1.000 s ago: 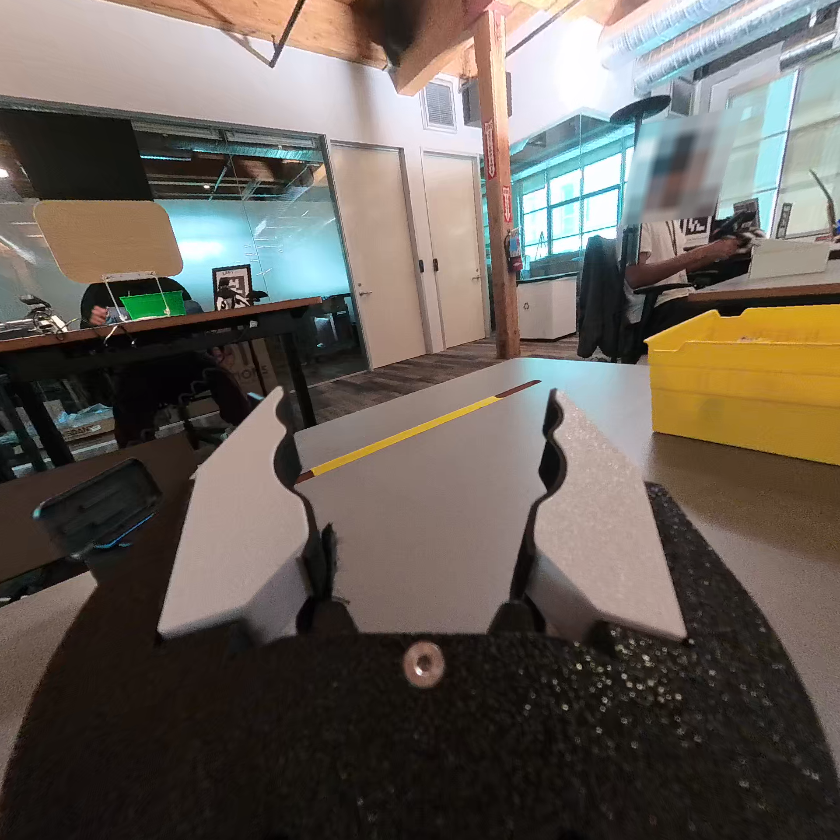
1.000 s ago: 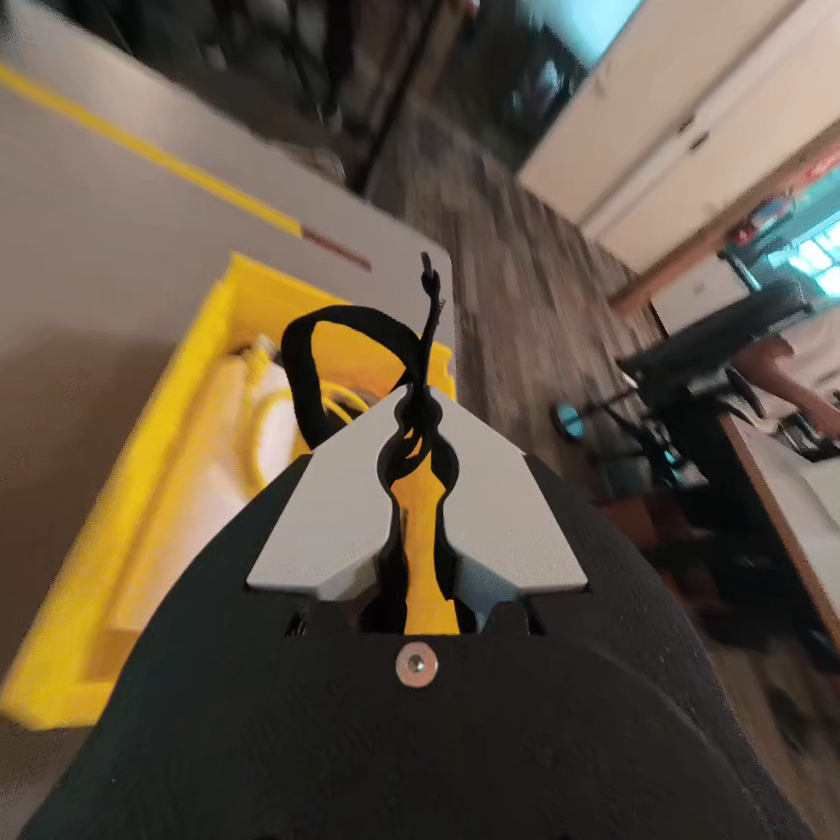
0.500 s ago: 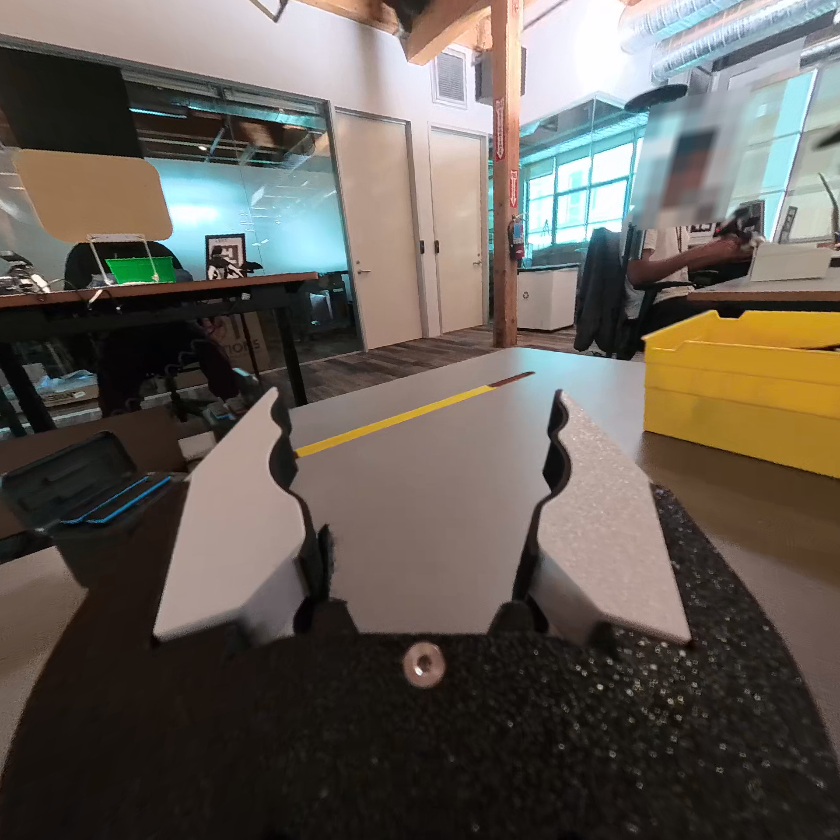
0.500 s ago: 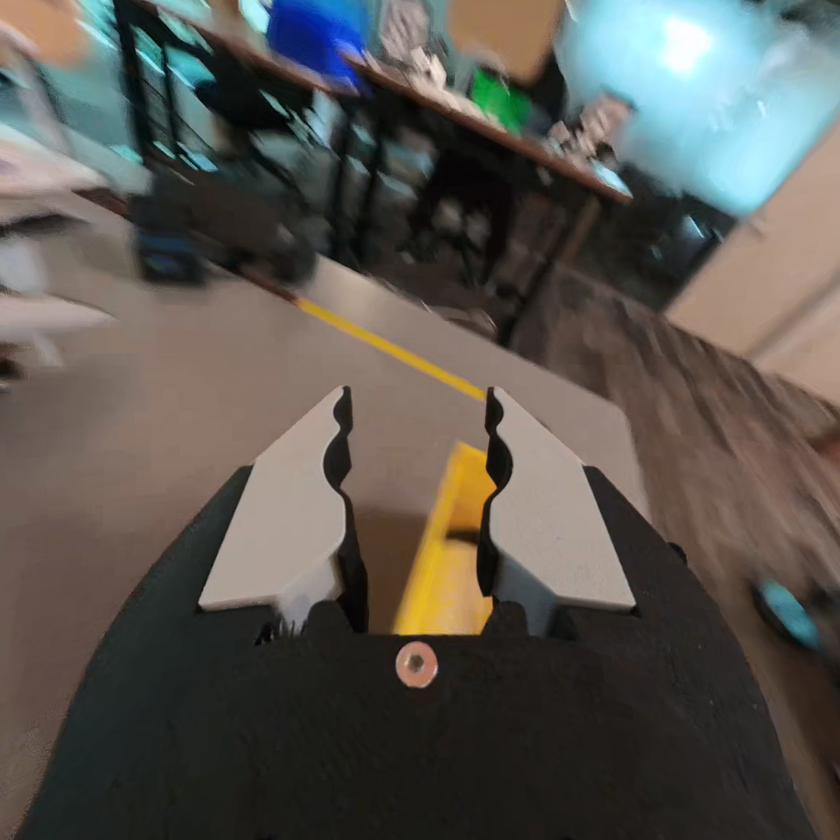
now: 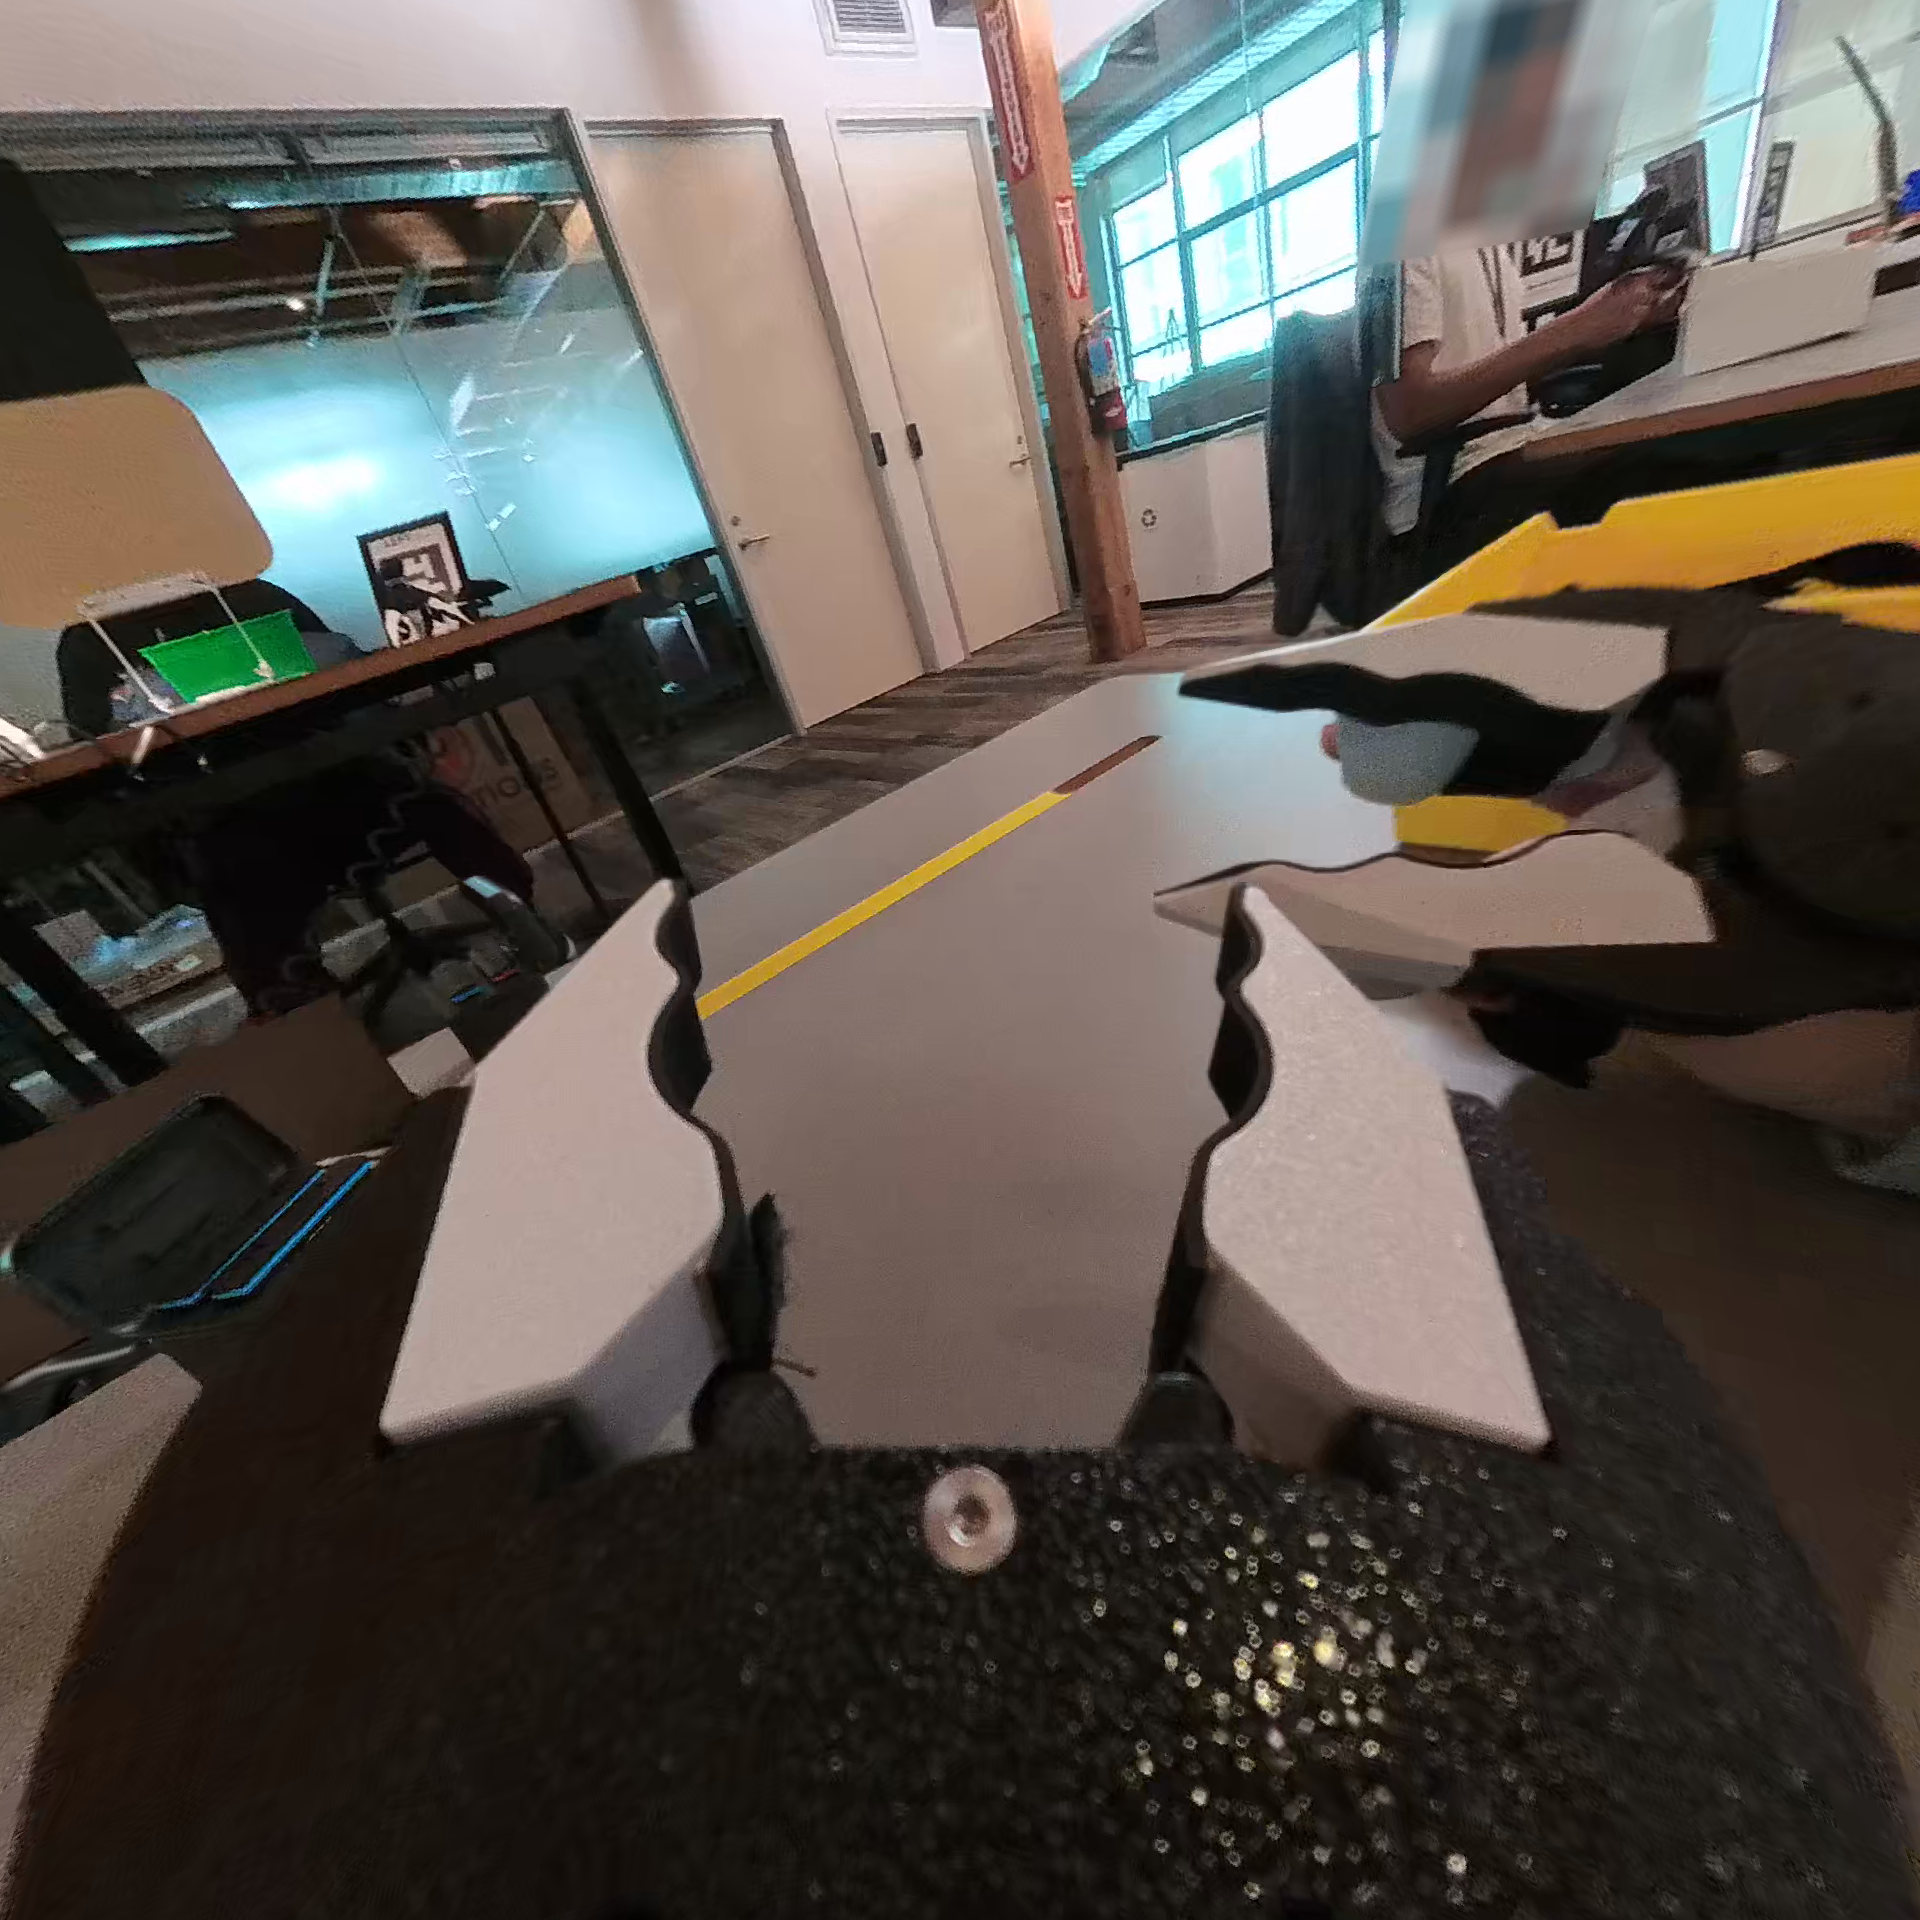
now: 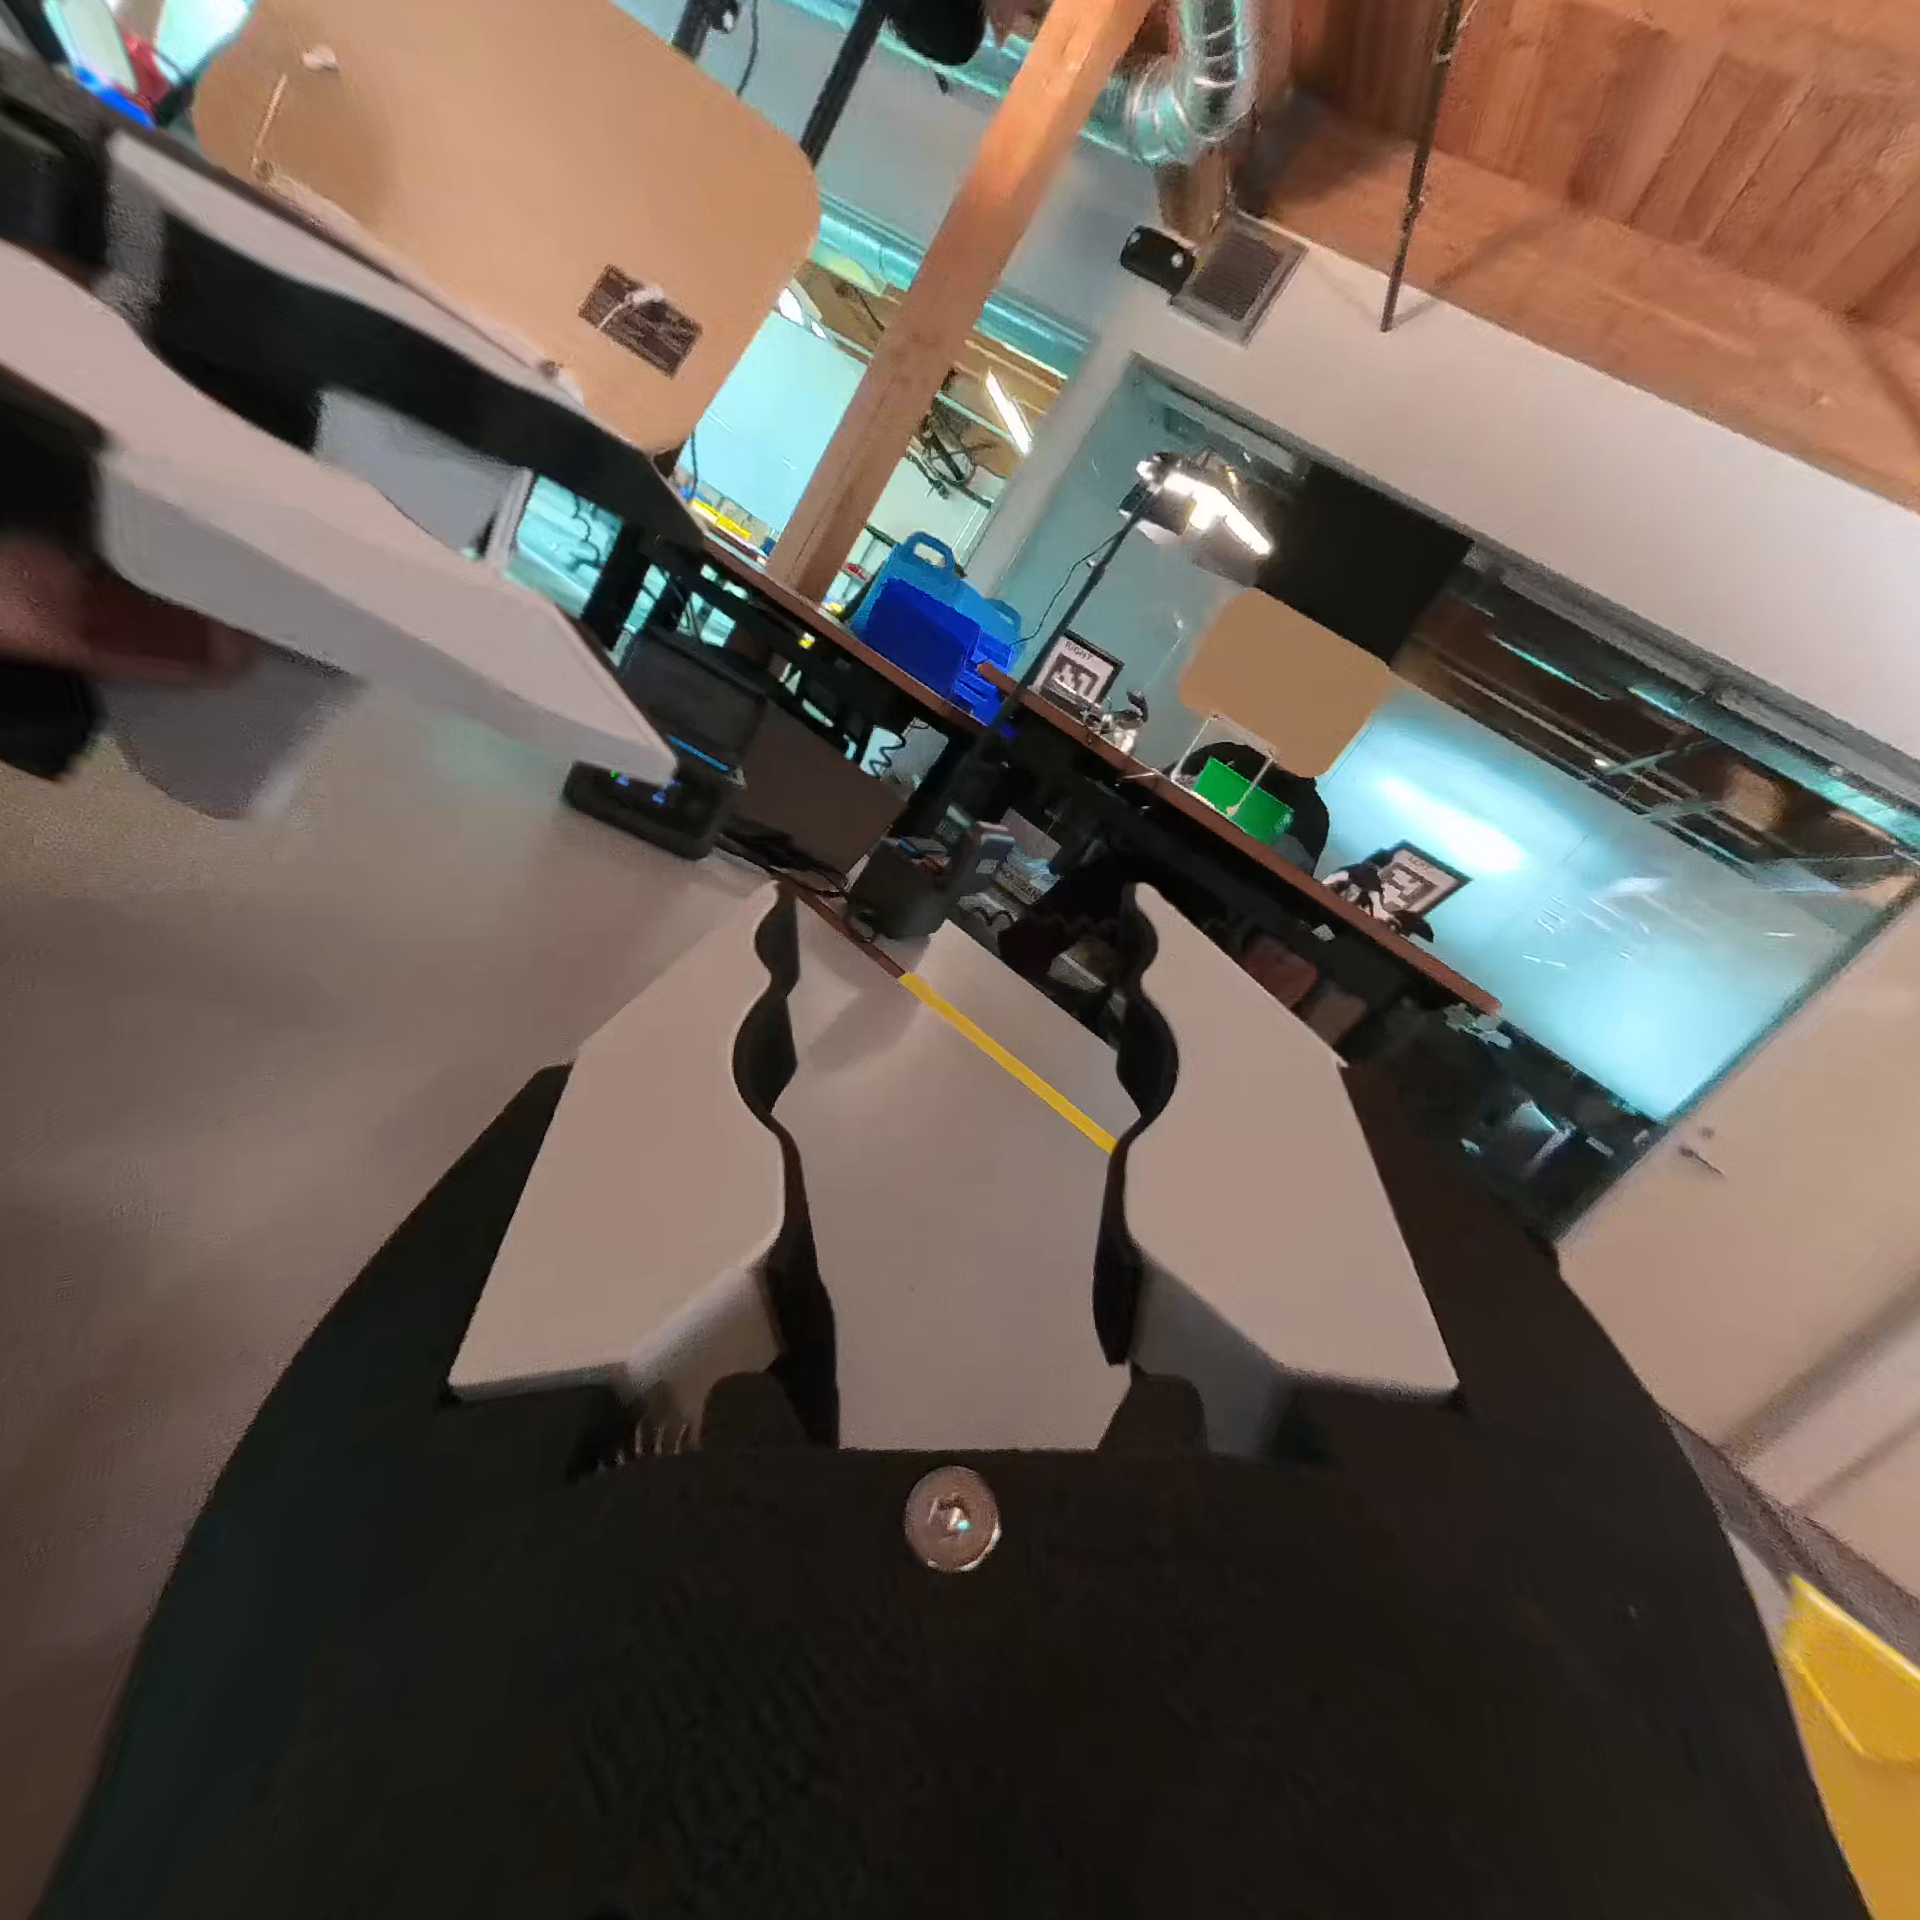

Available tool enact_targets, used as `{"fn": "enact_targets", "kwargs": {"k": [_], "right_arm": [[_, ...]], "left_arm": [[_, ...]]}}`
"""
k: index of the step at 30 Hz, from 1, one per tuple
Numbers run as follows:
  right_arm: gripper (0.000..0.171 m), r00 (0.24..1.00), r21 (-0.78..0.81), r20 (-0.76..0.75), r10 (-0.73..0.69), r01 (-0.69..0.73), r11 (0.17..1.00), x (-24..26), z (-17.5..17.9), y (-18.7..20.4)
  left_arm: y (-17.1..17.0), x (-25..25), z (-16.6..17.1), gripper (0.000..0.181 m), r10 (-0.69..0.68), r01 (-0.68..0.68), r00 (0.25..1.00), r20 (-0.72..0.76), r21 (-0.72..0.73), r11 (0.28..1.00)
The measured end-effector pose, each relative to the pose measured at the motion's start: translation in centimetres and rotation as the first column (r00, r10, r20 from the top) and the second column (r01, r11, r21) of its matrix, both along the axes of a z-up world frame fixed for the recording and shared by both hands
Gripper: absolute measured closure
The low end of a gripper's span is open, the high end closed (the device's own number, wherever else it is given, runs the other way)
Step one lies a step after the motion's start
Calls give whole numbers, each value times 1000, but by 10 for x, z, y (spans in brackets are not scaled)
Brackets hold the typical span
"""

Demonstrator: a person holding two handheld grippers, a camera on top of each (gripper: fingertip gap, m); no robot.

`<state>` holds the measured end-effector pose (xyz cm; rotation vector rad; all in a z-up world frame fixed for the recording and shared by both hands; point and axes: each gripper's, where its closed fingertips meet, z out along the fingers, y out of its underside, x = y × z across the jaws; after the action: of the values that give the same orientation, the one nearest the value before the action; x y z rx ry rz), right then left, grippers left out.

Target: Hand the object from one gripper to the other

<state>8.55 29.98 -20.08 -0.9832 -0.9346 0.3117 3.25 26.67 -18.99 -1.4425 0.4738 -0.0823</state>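
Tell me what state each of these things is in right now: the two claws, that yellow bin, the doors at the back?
Left gripper: open, empty.
Right gripper: open, empty, turned on its side in the left wrist view.
Yellow bin: on the table, contents hidden.
Doors: shut.
Dark case: lid open.

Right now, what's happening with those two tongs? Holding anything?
Left tongs open, empty. Right tongs open, empty, sideways beside the left. No handover object in view. Yellow bin behind; grey table between them bare.

Two hand-held grippers: left hand-held gripper, right hand-held gripper. One yellow bin. One table. Two doors.
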Motion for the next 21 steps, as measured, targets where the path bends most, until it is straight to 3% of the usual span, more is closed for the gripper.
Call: {"fn": "enact_targets", "kwargs": {"k": [2,6,9,11,13,15,19,21], "right_arm": [[110,996,-51,-79,33,-37,998,6,8,-1],[110,992,-115,-119,36,-50,992,6,6,8],[110,990,-132,-136,43,-61,989,6,7,8],[111,989,-150,-143,47,-69,986,5,5,10],[111,988,-174,-145,50,-75,982,5,3,12],[112,988,-190,-145,49,-77,979,4,1,14],[114,989,-204,-137,53,-81,976,3,-2,15],[115,990,-209,-131,55,-82,975,2,-3,16]], "left_arm": [[-18,0,14,83,-10,10,1000,-12,-50,999],[-56,-41,34,79,7,-64,976,-217,-256,965],[-92,-94,30,84,-151,-65,890,-430,-449,891],[-115,-153,9,86,-273,-155,785,-556,-603,782],[-137,-224,-8,88,-317,-329,729,-607,-717,615],[-160,-280,-16,90,-338,-451,713,-614,-771,449],[-196,-350,-29,98,-418,-607,655,-629,-768,203],[-210,-362,-39,115,-470,-623,661,-585,-777,92]]}}
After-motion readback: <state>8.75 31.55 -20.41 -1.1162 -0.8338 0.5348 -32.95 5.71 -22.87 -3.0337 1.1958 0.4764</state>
